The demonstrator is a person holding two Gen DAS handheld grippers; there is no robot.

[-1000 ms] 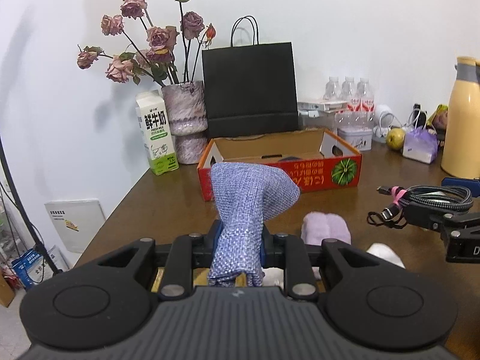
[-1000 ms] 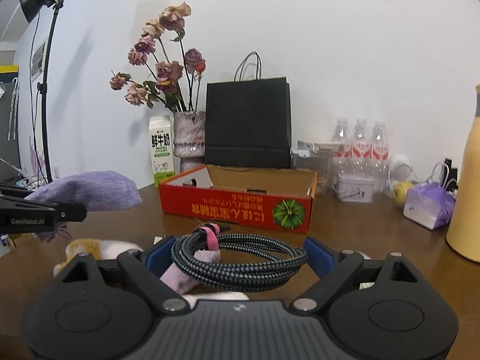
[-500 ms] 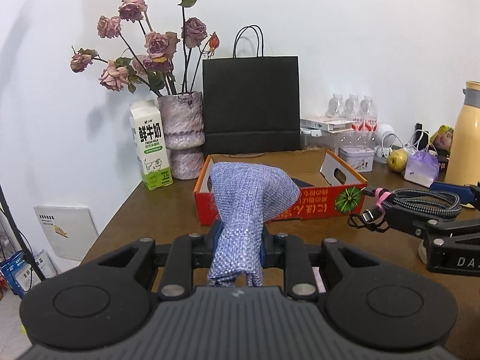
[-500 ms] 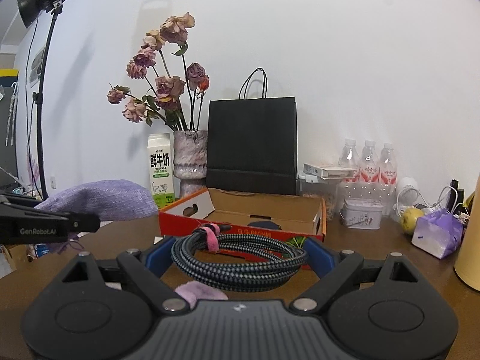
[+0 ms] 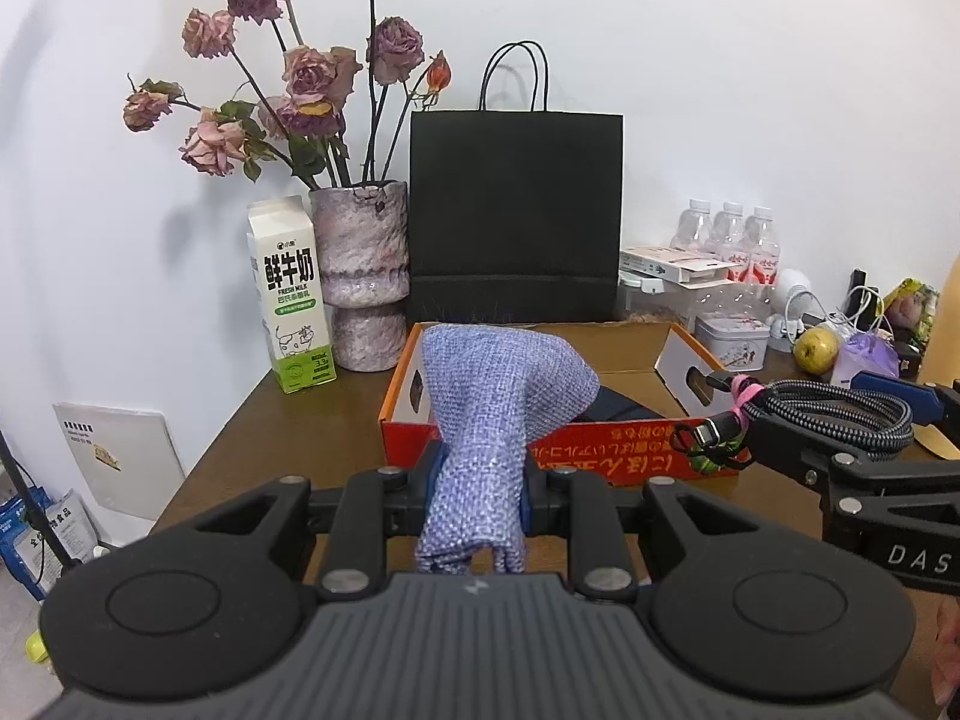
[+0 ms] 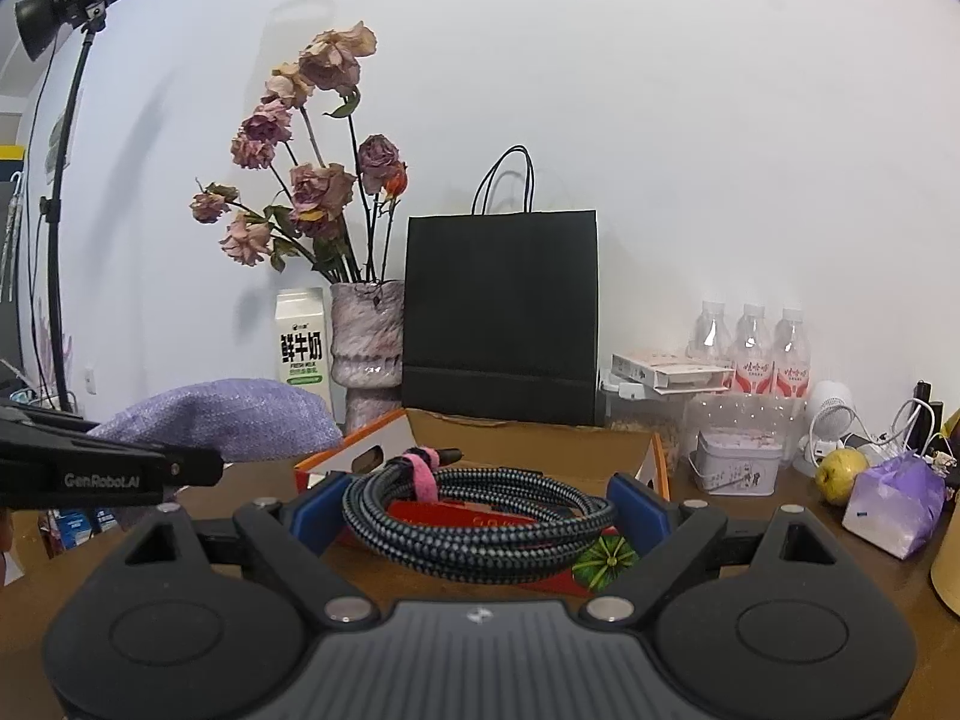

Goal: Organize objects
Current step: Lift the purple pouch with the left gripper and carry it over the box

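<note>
Since one second ago both of my grippers have come up from the table and closer to the orange cardboard box (image 5: 636, 456); the soft things that lay below me are no longer in view.

My left gripper (image 5: 477, 495) is closed narrow on the blue-purple knitted cloth (image 5: 498, 402). The cloth is pinched at its lower part between the fingers, and its upper part stands up and flops toward the right, in front of the near left corner of the box. Some loose cloth hangs down behind the fingers.

My right gripper (image 6: 480, 510) holds the coiled braided cable (image 6: 480, 525) between its blue pads, with the fingers set fairly wide around the coil. A pink strap (image 6: 420, 468) binds the coil on its left side. The cable hangs in front of the near wall of the box, above the brown table (image 6: 750, 516).

Behind the box stand a black paper bag (image 5: 516, 216), a vase of dried roses (image 5: 360, 276) and a milk carton (image 5: 291, 294), all near the white wall. On the right are water bottles (image 6: 750, 348) and a small tin (image 6: 738, 462).
</note>
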